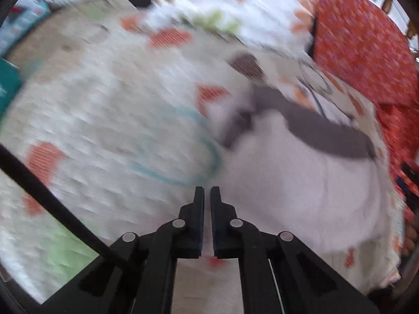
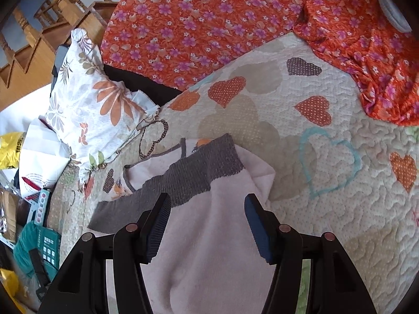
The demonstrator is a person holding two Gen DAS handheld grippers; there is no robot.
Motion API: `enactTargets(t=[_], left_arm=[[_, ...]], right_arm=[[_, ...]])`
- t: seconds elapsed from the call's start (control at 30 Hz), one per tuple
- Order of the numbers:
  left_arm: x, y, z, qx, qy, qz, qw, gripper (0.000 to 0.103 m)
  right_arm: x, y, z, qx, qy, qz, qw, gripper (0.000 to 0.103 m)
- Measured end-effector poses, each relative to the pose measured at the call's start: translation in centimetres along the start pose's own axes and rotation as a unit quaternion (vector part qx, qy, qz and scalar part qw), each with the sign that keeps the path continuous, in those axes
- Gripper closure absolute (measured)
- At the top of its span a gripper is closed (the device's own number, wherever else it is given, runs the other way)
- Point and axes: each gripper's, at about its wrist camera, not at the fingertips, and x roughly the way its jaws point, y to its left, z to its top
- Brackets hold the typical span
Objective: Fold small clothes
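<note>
Flanking pink garment (image 2: 209,235) on quilt (image 2: 327,209): floral pillow (image 2: 91,104), orange cloth (image 2: 209,21).

Left wrist view, heavily motion-blurred. Left gripper (image 1: 207,191) fingers (image 1: 199,209) almost together, only a thin slit between the pads, nothing visible in it. Below lies a quilt (image 1: 91,120) with orange patches and a teal heart outline (image 1: 183,146). Pale pink garment (image 1: 301,188) with a grey band (image 1: 327,133) lies on the quilt, right of the fingertips. Red floral cloth (image 1: 366,47) at upper right
</note>
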Motion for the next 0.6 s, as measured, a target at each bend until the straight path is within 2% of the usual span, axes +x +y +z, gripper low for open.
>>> enactTargets(t=[0.03, 0.07, 0.17, 0.2, 0.23, 0.3, 0.4, 0.47, 0.6], left_arm=[[-0.3, 0.5, 0.3, -0.003, -0.01, 0.011, 0.9999, 0.099], [-0.7, 1.2, 0.6, -0.015, -0.017, 0.0, 0.9998, 0.099], [-1.8, 2.8, 0.9, -0.074, -0.028, -0.059, 0.9951, 0.087], [-2.2, 2.8, 0.9, -0.083, -0.033, -0.064, 0.994, 0.074], [-2.7, 2.6, 0.8, -0.087, -0.04, -0.067, 0.9931, 0.061], [-4.1, 1.5, 0.7, -0.088, -0.063, -0.082, 0.9907, 0.048], [-6.5, -0.4, 0.9, -0.073, -0.101, -0.094, 0.9878, 0.04], [-8.5, -1.7, 0.8, -0.056, -0.141, -0.079, 0.9853, 0.031], [-12.6, -3.4, -0.6, -0.021, -0.226, -0.038, 0.9733, 0.014]], right_arm=[[-0.2, -0.1, 0.0, 0.001, -0.001, 0.0, 1.0, 0.039], [-0.4, -0.1, 0.0, 0.0, -0.003, 0.0, 1.0, 0.039], [-0.5, 0.2, -0.2, -0.01, 0.0, 0.007, 1.0, 0.04], [-0.4, 0.6, -0.4, -0.02, 0.004, 0.015, 1.0, 0.046], [-0.3, 1.1, -0.5, -0.027, 0.009, 0.022, 0.999, 0.057], [0.5, 2.2, -1.2, -0.035, 0.037, 0.062, 0.997, 0.068], [1.8, 4.0, -2.7, -0.052, 0.09, 0.107, 0.989, 0.069], [3.0, 4.8, -3.9, -0.07, 0.136, 0.114, 0.982, 0.069], [4.3, 4.1, -6.4, -0.081, 0.192, 0.024, 0.978, 0.069]])
